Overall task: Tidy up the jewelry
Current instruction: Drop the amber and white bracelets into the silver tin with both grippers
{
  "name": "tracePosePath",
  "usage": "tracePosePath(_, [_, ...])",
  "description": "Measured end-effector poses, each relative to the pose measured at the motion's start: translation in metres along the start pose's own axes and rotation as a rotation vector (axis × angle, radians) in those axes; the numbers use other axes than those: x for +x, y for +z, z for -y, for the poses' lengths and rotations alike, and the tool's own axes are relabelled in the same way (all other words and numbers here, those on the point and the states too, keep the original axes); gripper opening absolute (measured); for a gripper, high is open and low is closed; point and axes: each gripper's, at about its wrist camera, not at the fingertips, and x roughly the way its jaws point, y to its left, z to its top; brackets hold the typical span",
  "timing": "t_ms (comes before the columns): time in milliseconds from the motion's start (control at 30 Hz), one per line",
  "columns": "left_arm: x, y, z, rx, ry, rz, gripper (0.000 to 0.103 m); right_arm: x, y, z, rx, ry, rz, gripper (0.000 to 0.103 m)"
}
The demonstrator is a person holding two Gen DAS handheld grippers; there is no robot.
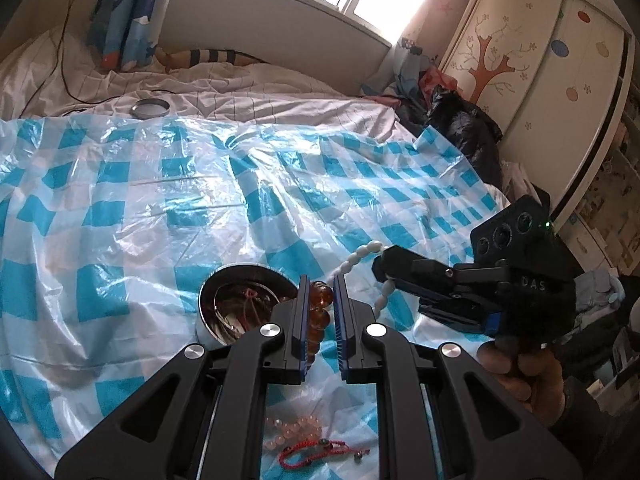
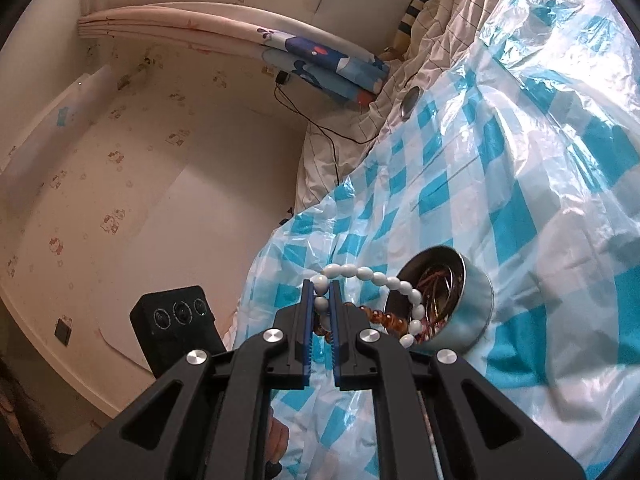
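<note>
My left gripper [image 1: 321, 292] is shut on an amber bead bracelet [image 1: 319, 312], held just right of a round metal tin [image 1: 240, 300] that holds several bangles. My right gripper [image 2: 322, 294] is shut on a white bead bracelet [image 2: 372, 276], which loops toward the tin [image 2: 472, 300]. In the left wrist view the right gripper [image 1: 384, 268] hovers to the right with the white beads [image 1: 360, 256] draped over its tip. The amber bracelet [image 2: 384, 318] shows behind the right fingers. A pink bead bracelet [image 1: 292, 428] and a red string bracelet [image 1: 312, 450] lie below the left gripper.
A blue-and-white checked plastic sheet [image 1: 160, 184] covers the bed. The tin's lid [image 1: 150, 108] lies far back on the white bedsheet. A black cable [image 1: 64, 60] runs across the sheet. Dark clothes [image 1: 464, 128] pile at the bed's right edge by a wardrobe [image 1: 540, 60].
</note>
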Motion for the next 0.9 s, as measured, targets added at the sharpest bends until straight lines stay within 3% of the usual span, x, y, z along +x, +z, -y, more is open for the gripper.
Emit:
tracePosePath(100, [0.01,0.003,-0.011,-0.045,-0.007,0.002,0.01,0.004,0.0,0.004,-0.001,-0.015,-0.006,0.008])
tracePosePath(233, [0.037,-0.004,-0.038,-0.155,0.066,-0.095,0.011,0.006,0.0,0.008,0.002,-0.026,-0.015,0.008])
tracePosePath(367, [0.027,-0.005,-0.043,-0.163,0.101,-0.071,0.012,0.012,-0.002,0.007,-0.011,-0.035,-0.026,0.008])
tracePosePath(500, [0.012,-0.006,-0.051,-0.201,0.115,-0.033,0.029,0.022,-0.002,0.007,-0.02,-0.044,-0.029,0.008])
tracePosePath(567, [0.008,-0.009,-0.057,-0.231,0.123,-0.029,0.032,0.032,-0.002,0.007,-0.04,-0.078,-0.053,0.009])
tracePosePath(600, [0.008,-0.01,-0.059,-0.242,0.123,-0.031,0.033,0.04,-0.004,0.009,-0.051,-0.133,-0.082,0.015])
tracePosePath(667, [0.007,-0.01,-0.062,-0.256,0.129,-0.029,0.037,0.048,-0.009,0.011,-0.059,-0.17,-0.109,0.061])
tracePosePath(733, [0.006,-0.011,-0.063,-0.265,0.132,-0.024,0.045,0.052,-0.013,0.014,-0.057,-0.179,-0.128,0.065])
tracePosePath(900, [0.006,-0.014,-0.066,-0.275,0.147,-0.035,0.051,0.041,-0.01,0.024,-0.01,-0.193,-0.09,0.065])
